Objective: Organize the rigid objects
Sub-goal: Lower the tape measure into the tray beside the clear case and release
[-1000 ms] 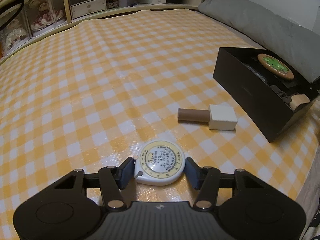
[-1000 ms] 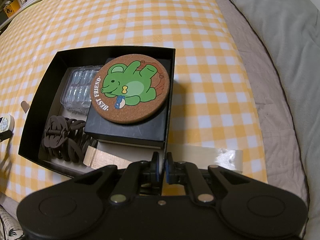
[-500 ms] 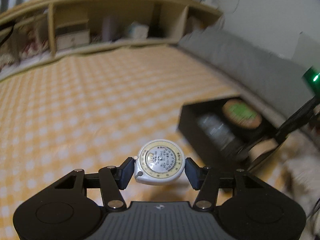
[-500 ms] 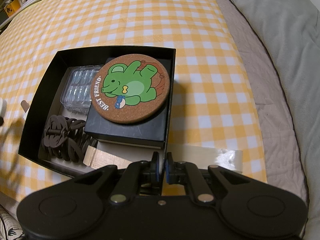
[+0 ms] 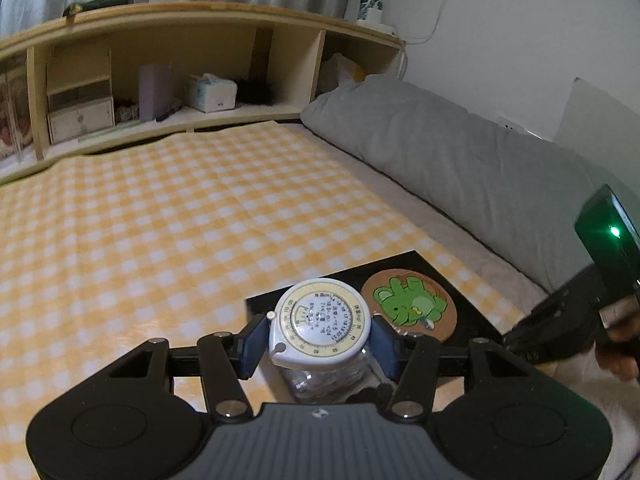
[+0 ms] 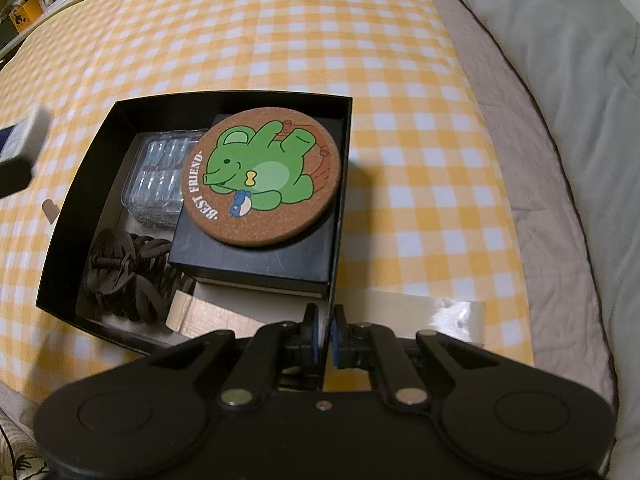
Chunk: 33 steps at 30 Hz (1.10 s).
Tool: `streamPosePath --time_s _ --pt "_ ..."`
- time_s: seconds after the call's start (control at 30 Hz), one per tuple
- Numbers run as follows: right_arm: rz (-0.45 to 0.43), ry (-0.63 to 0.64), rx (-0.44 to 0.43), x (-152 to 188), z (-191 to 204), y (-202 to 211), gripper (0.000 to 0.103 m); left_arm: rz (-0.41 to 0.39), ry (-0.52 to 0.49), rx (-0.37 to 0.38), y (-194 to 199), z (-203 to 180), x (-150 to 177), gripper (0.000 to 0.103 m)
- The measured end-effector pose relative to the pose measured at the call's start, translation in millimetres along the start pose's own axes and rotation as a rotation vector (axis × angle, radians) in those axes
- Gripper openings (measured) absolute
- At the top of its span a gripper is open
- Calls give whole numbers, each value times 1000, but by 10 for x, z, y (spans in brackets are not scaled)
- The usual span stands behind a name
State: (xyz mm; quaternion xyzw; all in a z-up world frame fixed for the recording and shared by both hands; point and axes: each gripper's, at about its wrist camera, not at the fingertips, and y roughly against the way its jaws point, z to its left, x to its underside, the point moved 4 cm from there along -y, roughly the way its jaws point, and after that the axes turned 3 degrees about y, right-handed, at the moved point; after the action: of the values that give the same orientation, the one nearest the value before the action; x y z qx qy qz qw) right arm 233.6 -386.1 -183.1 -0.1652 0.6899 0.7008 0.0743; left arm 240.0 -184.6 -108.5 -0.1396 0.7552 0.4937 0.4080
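Note:
My left gripper point(image 5: 318, 338) is shut on a round white tape measure point(image 5: 318, 326) with a cream dial and holds it in the air over the near-left part of the black box point(image 5: 472, 320). It also shows blurred at the left edge of the right wrist view point(image 6: 24, 138). My right gripper point(image 6: 325, 334) is shut on the near right wall of the black box point(image 6: 76, 208). Inside the box are a cork coaster with a green bear point(image 6: 262, 178) on a small black case point(image 6: 256, 254), a clear blister pack point(image 6: 158, 172) and dark brown hair clips point(image 6: 124, 274).
The box stands on a yellow checked cloth point(image 6: 280, 40) on a bed. A grey pillow point(image 5: 460, 168) lies along the right. A wooden shelf unit point(image 5: 180, 76) stands behind. A brown handle end point(image 6: 50, 210) pokes out left of the box.
My left gripper has lifted the tape measure off the cloth and carried it right, over the box. The right gripper has stayed clamped on the box wall.

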Motion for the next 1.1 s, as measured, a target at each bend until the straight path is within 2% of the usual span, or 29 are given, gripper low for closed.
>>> streamPosePath --time_s 0.13,0.3,0.47,0.6,0.73,0.87,1.1 --pt "0 0 0 1 1 1 7 7 54 20 -132 -12 107 56" --pt "1 0 0 2 1 1 7 40 65 24 -243 15 227 56" --pt "2 0 -1 5 -3 -6 7 39 75 27 -273 18 243 57" --pt "3 0 -1 5 -3 -10 7 49 79 43 -250 -1 233 66" --pt "3 1 0 3 1 -6 7 79 54 41 -232 -40 228 70" --pt "6 -1 1 3 6 -2 7 97 39 39 -215 -72 240 84" --pt "13 1 -1 12 -10 -26 7 107 24 46 -149 -84 232 94"
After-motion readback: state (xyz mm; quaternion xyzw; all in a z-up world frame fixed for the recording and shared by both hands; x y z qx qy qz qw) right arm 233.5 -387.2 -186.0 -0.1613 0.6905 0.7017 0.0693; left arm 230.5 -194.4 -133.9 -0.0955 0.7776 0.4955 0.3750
